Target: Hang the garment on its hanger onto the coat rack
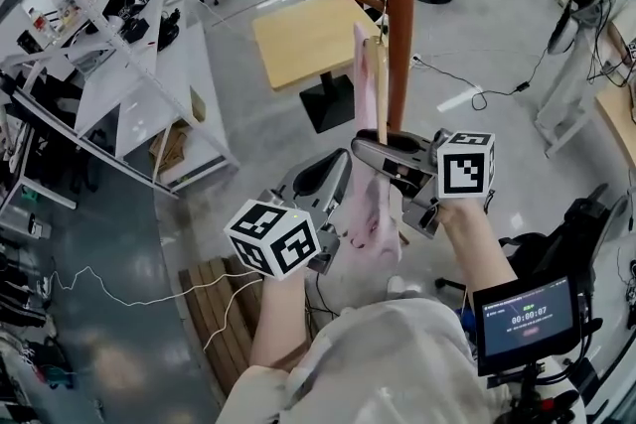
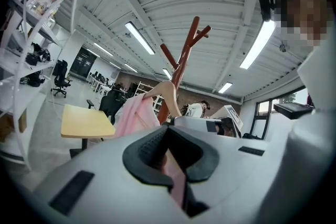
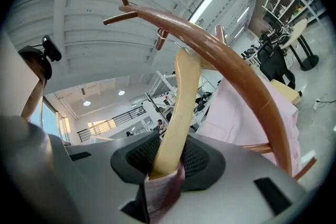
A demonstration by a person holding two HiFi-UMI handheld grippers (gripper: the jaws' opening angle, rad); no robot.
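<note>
- I am clamping the right gripper (image 3: 164,162) on the pale wooden hanger (image 3: 178,102), raised beside the reddish-brown wooden coat rack (image 3: 247,85).
- The left gripper (image 2: 173,170) is pinching the pink fabric garment (image 2: 134,115) draped on that hanger.
- The risks I am weighing: the small metal hook (image 3: 161,38) missing its peg, or my left pinch dragging the cloth off.

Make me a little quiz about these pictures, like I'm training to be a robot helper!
1. True or false: the right gripper is shut on the wooden hanger.
2. What colour is the garment? A pink, B green, C black.
3. Fill the gap: the left gripper pinches the ____.
Key: 1 true; 2 A; 3 garment.
</note>
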